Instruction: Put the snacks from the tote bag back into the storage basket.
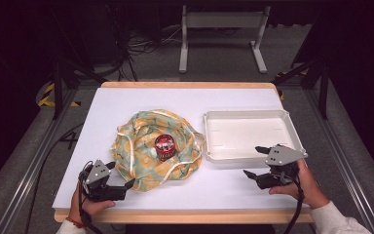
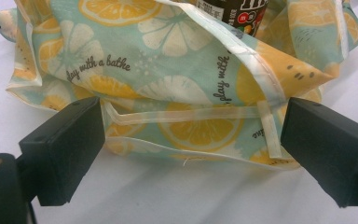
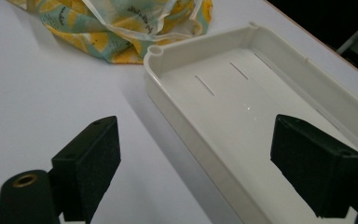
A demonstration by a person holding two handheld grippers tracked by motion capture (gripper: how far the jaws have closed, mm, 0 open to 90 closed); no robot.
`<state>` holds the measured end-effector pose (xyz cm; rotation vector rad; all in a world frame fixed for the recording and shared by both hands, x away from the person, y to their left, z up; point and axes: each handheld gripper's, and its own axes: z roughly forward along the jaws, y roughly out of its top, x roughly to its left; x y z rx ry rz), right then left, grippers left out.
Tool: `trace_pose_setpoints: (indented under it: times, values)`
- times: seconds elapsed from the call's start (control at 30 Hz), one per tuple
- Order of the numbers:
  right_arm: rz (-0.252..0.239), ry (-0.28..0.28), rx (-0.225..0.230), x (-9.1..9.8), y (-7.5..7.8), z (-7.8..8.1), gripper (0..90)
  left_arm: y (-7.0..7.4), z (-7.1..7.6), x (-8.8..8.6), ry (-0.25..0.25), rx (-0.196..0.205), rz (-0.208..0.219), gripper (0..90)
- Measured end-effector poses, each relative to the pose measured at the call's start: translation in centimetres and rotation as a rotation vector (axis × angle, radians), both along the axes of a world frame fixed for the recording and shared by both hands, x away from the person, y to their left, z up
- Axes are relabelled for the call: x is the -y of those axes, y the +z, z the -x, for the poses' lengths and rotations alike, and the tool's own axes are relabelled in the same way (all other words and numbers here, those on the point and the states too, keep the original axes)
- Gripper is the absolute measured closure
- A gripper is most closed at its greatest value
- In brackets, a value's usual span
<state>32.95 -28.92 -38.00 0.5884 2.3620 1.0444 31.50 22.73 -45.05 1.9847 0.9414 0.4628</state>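
A crumpled cloth bag with a lemon print on pale green lies on the white table, left of centre. A small jar with a red lid stands upright in its folds. My left gripper rests at the bag's near left corner, jaws open. In the left gripper view the bag's hem runs across the gap between the jaws of the left gripper, and the jar peeks over the top. My right gripper hovers open at the near edge of a white tray, nothing between its jaws.
The tray holds nothing and sits right of the bag, almost touching it. Bare white tabletop lies between the two grippers. A grey metal stand and loose cables are on the floor beyond the table's far edge.
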Motion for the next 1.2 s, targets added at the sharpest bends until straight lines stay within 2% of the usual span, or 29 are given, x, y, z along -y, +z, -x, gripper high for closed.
trace_pose_setpoints:
  times: [0.3,0.5,0.53,0.6,0.83,0.97,1.13,1.2]
  values:
    - [0.038,0.07,0.032,-3.7,1.5,-1.4,18.6,0.1,0.1,-0.1,-0.002,0.01,0.001,7.4]
    - [0.044,0.114,0.029,-5.8,2.0,-2.3,19.1,0.1,0.1,-0.1,-0.002,0.008,0.007,7.4]
    - [0.047,0.131,0.017,-6.6,2.1,-2.7,19.3,0.1,0.1,-0.1,-0.003,0.008,0.008,7.4]
    - [0.048,0.14,0.009,-7.0,2.1,-2.9,19.2,0.1,0.1,-0.1,-0.003,0.008,0.009,7.4]
    - [0.08,0.192,0.002,-9.7,2.9,-4.5,19.8,0.0,0.1,-0.1,-0.008,0.009,0.01,7.4]
    - [0.096,0.198,0.005,-10.5,3.1,-5.0,19.7,0.1,0.2,-0.2,-0.01,0.009,0.008,7.4]
    - [0.093,0.228,0.006,-11.9,3.7,-5.4,19.7,0.0,0.2,-0.2,-0.012,0.004,0.012,7.4]
    - [0.108,0.23,0.012,-12.4,3.8,-5.6,19.7,0.0,0.3,-0.2,-0.011,0.005,0.013,7.4]
